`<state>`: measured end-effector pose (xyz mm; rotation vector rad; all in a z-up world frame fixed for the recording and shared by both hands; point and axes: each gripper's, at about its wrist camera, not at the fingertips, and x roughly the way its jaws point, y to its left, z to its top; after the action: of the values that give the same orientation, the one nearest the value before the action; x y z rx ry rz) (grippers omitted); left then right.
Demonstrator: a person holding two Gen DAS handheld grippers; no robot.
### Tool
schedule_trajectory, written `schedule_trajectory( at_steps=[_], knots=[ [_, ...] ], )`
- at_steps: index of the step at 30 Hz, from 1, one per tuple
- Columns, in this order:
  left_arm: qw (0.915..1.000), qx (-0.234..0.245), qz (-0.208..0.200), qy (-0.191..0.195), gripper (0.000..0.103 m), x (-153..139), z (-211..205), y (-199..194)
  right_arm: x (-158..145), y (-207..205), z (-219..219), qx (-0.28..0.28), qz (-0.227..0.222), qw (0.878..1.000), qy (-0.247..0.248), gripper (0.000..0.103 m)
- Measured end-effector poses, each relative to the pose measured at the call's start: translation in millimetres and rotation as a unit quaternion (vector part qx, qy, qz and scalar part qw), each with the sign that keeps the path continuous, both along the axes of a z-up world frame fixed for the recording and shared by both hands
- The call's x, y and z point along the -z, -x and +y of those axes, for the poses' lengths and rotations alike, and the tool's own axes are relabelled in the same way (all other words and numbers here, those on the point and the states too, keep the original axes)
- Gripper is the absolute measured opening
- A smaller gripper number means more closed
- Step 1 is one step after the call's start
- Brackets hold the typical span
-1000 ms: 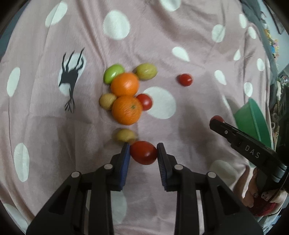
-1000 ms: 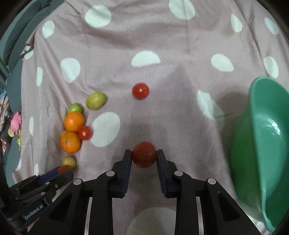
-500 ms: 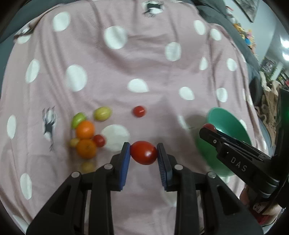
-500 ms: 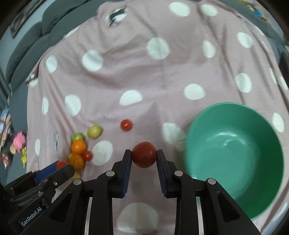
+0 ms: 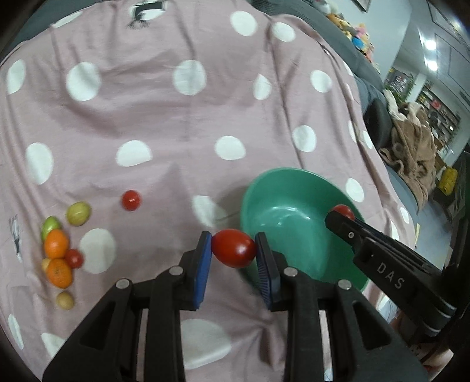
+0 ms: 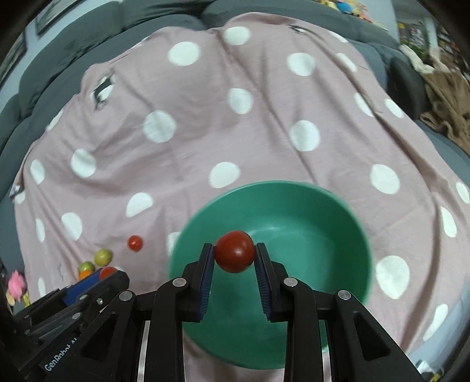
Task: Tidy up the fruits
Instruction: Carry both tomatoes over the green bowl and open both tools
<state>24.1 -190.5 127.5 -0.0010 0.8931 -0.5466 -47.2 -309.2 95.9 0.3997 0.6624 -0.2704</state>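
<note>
My left gripper [image 5: 233, 249] is shut on a red tomato [image 5: 233, 248], held in the air just left of the green bowl [image 5: 282, 217]. My right gripper [image 6: 234, 253] is shut on a second red tomato [image 6: 234, 251], held over the inside of the green bowl [image 6: 308, 223]; that tomato also shows in the left wrist view [image 5: 341, 210]. The bowl holds no fruit. On the pink dotted cloth at the left lie two oranges [image 5: 56, 243], a green fruit [image 5: 50, 225], a yellow-green fruit [image 5: 77, 213], small yellowish fruits [image 5: 64, 300] and two small tomatoes [image 5: 131, 200].
The pink cloth [image 5: 182, 123] covers a grey sofa or bed [image 6: 164, 23]. A brown blanket [image 5: 417, 155] and shelves lie off to the right. The left gripper's body [image 6: 67, 305] shows at the lower left of the right wrist view.
Both grippers have risen and moved right with their tomatoes. The right one went from beside the bowl to over its inside; the fruit pile now lies farther left and smaller.
</note>
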Motion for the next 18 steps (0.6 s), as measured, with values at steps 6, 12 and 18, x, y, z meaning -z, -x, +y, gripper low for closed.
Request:
schedule_trajectory(
  at_steps=[6, 12, 18],
  knots=[
    [0.9996, 0.025, 0.012, -0.003, 0.029, 9, -29, -2, 8, 2, -19, 0.014, 0.010, 1.000, -0.023, 0.030],
    [0.9991, 0.036, 0.023, -0.009, 0.029, 19, -49, -2, 13, 6, -30, 0.032, 0.017, 0.999, -0.031, 0.030],
    [0.9983, 0.046, 0.033, -0.008, 0.029, 26, -59, -1, 18, 7, -37, 0.040, 0.026, 0.998, -0.038, 0.030]
  ],
)
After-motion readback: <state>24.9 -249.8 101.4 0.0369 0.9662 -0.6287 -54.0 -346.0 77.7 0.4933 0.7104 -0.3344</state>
